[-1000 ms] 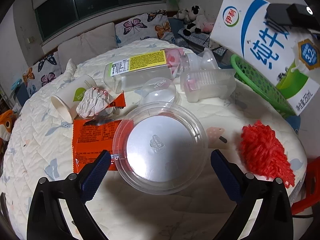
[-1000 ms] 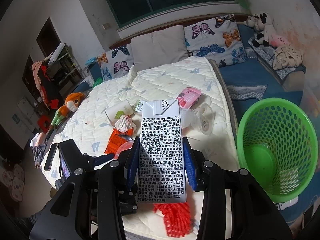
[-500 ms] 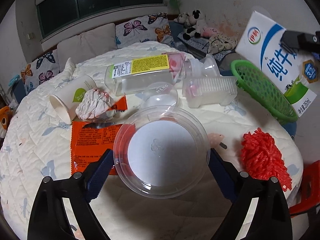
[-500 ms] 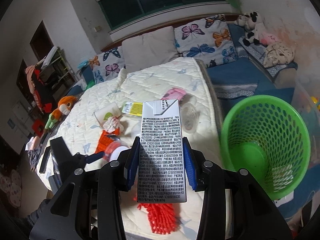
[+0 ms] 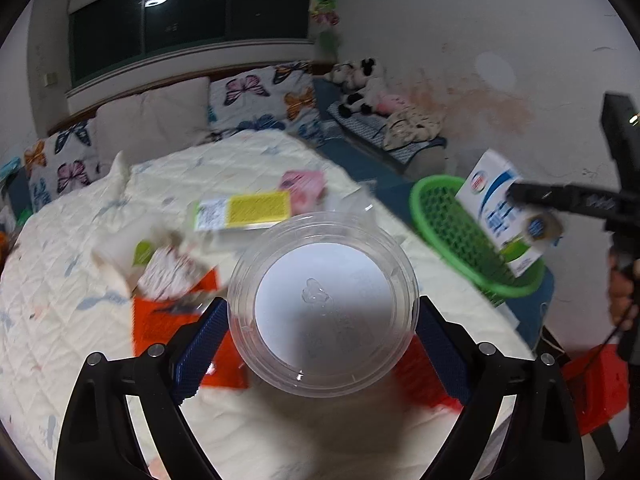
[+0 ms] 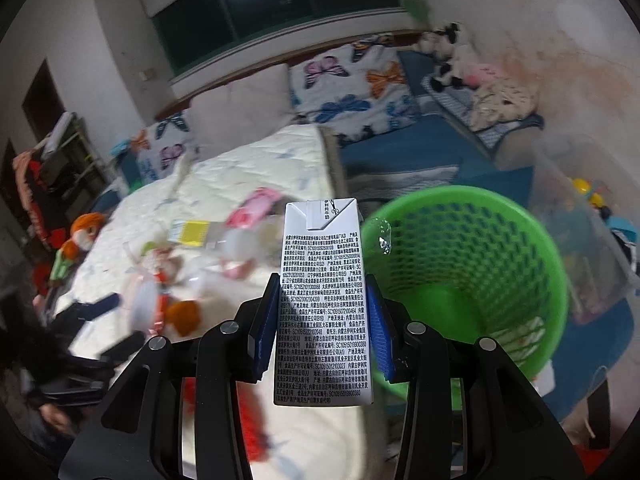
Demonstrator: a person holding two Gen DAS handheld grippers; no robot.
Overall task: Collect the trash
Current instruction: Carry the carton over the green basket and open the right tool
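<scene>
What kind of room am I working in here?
Most likely a bedroom: the trash lies on a quilted bed with butterfly-print pillows at its head, plush toys to one side and a green basket alongside.

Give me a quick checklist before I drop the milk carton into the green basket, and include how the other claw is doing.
1. Right claw grips the milk carton: ok, pads press on both sides.
2. Carton is over the green basket: not ok, it sits at the near rim, partly over the bed.
3. Basket has room: ok, the inside looks almost empty.
4. Left claw holds the clear plastic lid: ok, pads meet its edges.
5. Lid lifted free of the bed: cannot tell, the view is blurred.
</scene>
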